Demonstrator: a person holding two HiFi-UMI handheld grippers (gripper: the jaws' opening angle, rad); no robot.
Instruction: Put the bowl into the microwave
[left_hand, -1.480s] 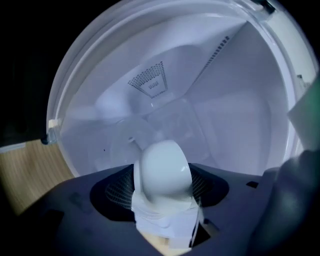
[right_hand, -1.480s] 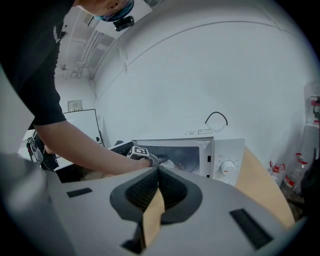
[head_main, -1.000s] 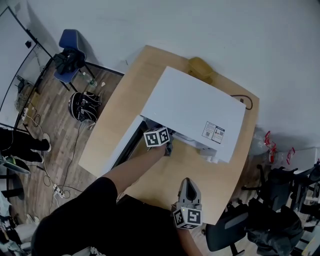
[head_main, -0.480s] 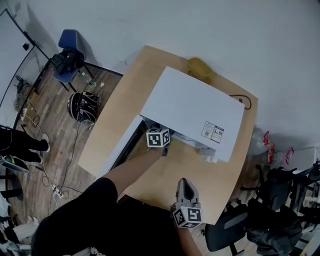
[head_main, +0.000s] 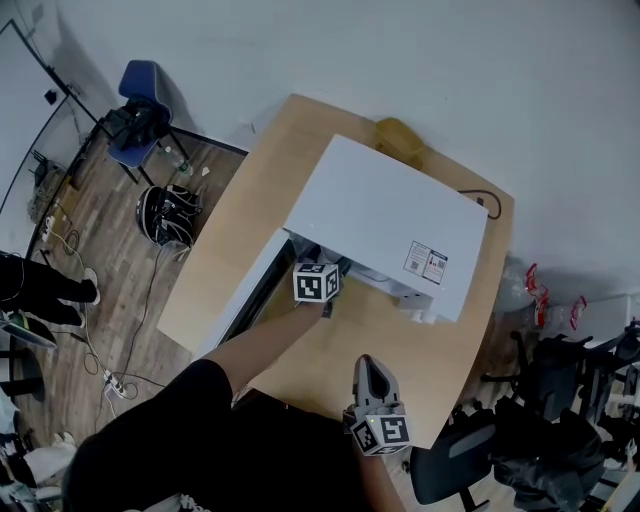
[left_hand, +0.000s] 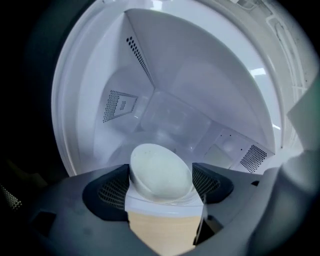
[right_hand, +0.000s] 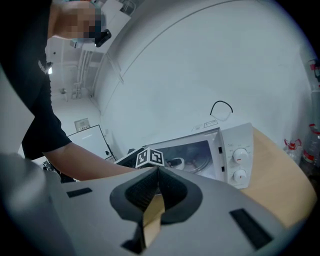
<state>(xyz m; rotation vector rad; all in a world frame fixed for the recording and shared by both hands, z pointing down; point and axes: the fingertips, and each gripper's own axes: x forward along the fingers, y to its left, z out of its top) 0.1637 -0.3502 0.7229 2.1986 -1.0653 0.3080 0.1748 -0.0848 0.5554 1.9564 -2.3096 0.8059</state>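
left gripper: at the microwave mouth, centre of the head view; jaws were opening, spread wide, bowl between them, pads just beside its sides
bowl: white, tilted, low centre of the left gripper view, sitting just inside the cavity on the front edge of the floor
microwave: white, on the wooden table, middle of the head view; door was swung open toward lower left
right gripper: lower centre of the head view, well apart from the microwave, over the table's near edge; jaws were together, nothing between them
knobs: two, on the panel at centre right of the right gripper view
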